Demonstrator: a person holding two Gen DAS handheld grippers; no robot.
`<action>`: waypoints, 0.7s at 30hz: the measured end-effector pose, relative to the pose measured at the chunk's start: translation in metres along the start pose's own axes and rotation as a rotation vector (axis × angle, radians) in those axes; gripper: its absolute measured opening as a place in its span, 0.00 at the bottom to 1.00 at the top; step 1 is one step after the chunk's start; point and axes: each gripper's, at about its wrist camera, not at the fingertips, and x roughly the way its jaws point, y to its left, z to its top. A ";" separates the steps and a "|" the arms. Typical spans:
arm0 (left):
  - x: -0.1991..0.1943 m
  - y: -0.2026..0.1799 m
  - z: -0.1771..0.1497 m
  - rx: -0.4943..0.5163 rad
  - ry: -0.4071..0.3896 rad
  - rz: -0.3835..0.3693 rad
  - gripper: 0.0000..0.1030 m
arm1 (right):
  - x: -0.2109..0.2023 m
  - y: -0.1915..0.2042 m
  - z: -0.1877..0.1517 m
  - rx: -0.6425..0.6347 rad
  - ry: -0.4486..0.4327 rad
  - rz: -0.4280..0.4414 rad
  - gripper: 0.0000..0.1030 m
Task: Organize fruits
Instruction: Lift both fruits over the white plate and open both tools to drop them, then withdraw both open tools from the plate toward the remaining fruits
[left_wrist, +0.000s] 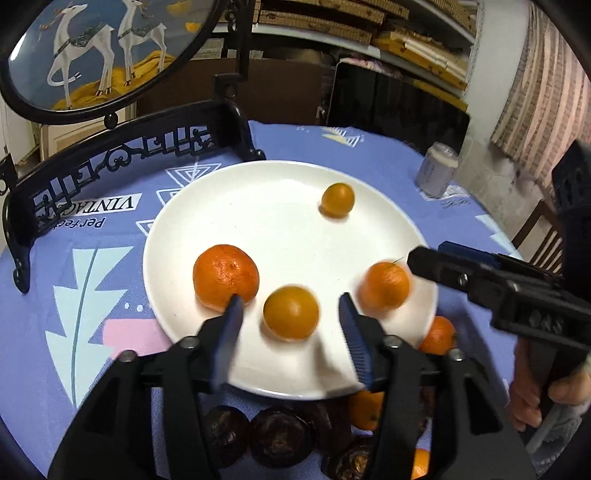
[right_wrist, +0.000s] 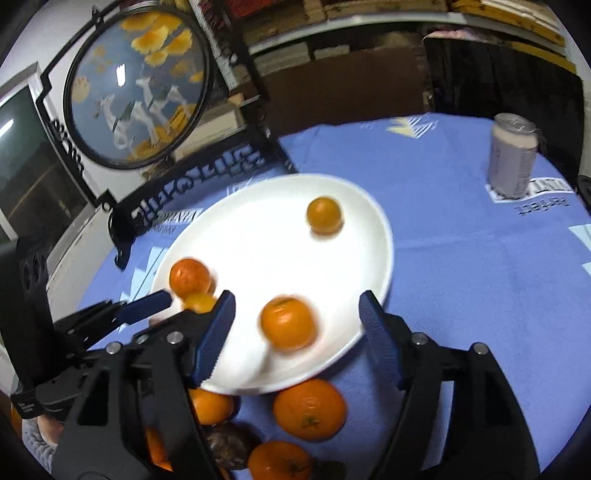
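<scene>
Both grippers are spread and empty: left gripper (left_wrist: 291, 314) frames a yellow-orange fruit (left_wrist: 291, 312) without touching it, right gripper (right_wrist: 297, 317) frames an orange (right_wrist: 288, 322). Likely both just dropped on the plate (left_wrist: 258, 206). Loose fruit pile (right_wrist: 309, 409) sits under the tools, off-plate.

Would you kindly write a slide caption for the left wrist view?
Open left gripper hovers over a white plate holding four oranges, right gripper alongside.

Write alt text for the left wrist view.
A white plate on a blue patterned tablecloth holds four orange citrus fruits; the left gripper hangs over its near edge, jaws open, empty. More oranges and dark fruits lie below the plate, and the right gripper reaches in from the right.
</scene>
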 end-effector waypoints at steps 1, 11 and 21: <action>-0.007 0.002 0.000 -0.004 -0.009 -0.007 0.56 | -0.004 -0.001 0.001 0.001 -0.007 -0.001 0.70; -0.072 0.032 -0.039 -0.083 -0.110 0.087 0.66 | -0.059 0.000 -0.022 0.023 -0.067 0.005 0.73; -0.086 0.040 -0.082 -0.085 -0.102 0.175 0.66 | -0.103 0.003 -0.073 0.024 -0.109 0.013 0.81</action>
